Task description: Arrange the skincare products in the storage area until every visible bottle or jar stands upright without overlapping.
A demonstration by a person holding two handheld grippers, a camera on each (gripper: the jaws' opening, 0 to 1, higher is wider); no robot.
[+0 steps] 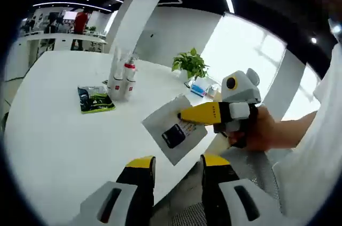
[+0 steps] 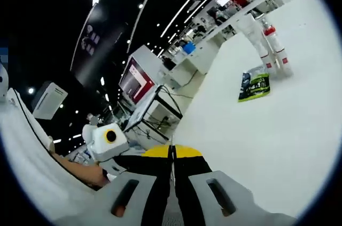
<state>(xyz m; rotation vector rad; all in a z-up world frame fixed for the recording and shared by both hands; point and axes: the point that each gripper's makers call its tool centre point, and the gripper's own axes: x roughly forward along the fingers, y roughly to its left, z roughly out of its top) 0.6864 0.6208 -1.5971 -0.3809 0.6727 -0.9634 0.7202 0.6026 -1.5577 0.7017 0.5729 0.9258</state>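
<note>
The skincare bottles stand upright in a small tight cluster far back on the white worktop; at least one has a red cap and others look clear or pale, though how many there are is hard to tell. In the right gripper view the same bottles lean with the camera's roll near the upper right, on the worktop. Just beside them, nearer the cameras, a flat green and dark packet lies on the surface, seen again in the right gripper view as the packet just below the bottles. The left tongs are open, their yellow-tipped jaws apart over the worktop's near edge, with nothing between them. The right tongs come into the left gripper view from the right, held in a person's hand, their yellow jaws pinched on a grey sheet or card with a dark label, close to the worktop's edge. In the right gripper view the right tongs show their yellow tips pressed together, well apart from the bottles, and the left tongs' grey body shows at lower left. A leafy potted plant sits at the far rim of the worktop, past the bottles.
</note>
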